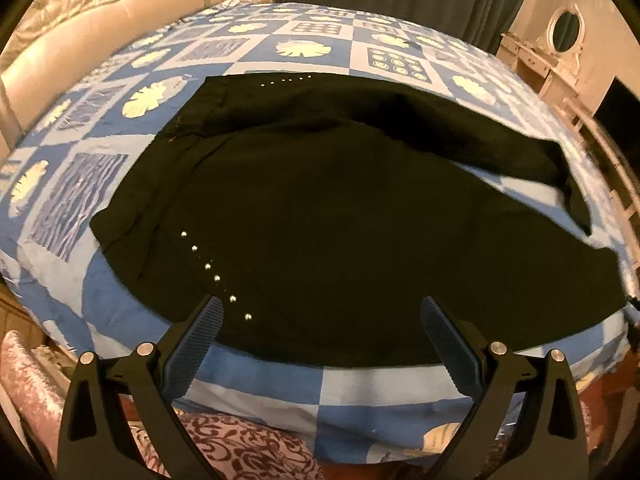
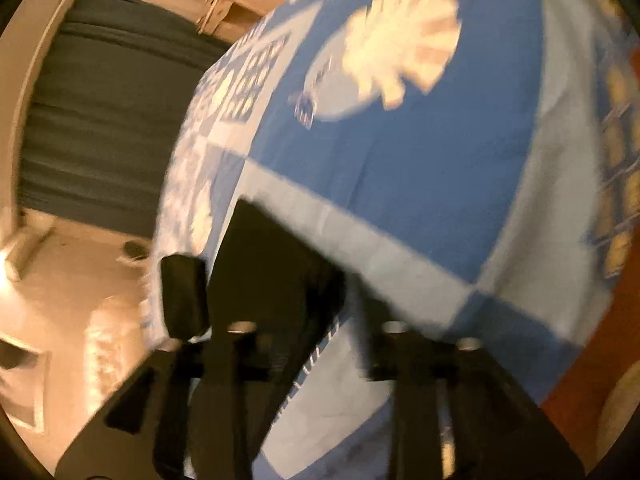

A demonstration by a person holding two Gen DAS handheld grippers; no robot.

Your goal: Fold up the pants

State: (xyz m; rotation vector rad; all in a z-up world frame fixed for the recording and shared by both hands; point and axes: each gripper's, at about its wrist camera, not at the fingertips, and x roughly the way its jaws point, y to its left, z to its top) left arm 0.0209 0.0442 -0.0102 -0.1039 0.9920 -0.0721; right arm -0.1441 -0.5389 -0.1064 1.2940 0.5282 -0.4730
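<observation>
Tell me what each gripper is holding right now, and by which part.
The left gripper holds nothing; its jaws stand open over the black pants. The right gripper sits at dark cloth, but blur hides whether it grips, or where.

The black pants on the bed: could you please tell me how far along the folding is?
Done: the black pants lie spread on the blue patterned bedspread, legs apart, no fold visible. In hand: the left tool hovers open over the near edge by the row of studs; the right tool view is blurred, with dark cloth at its fingers, so any grip is uncertain. Left: all folding.
</observation>
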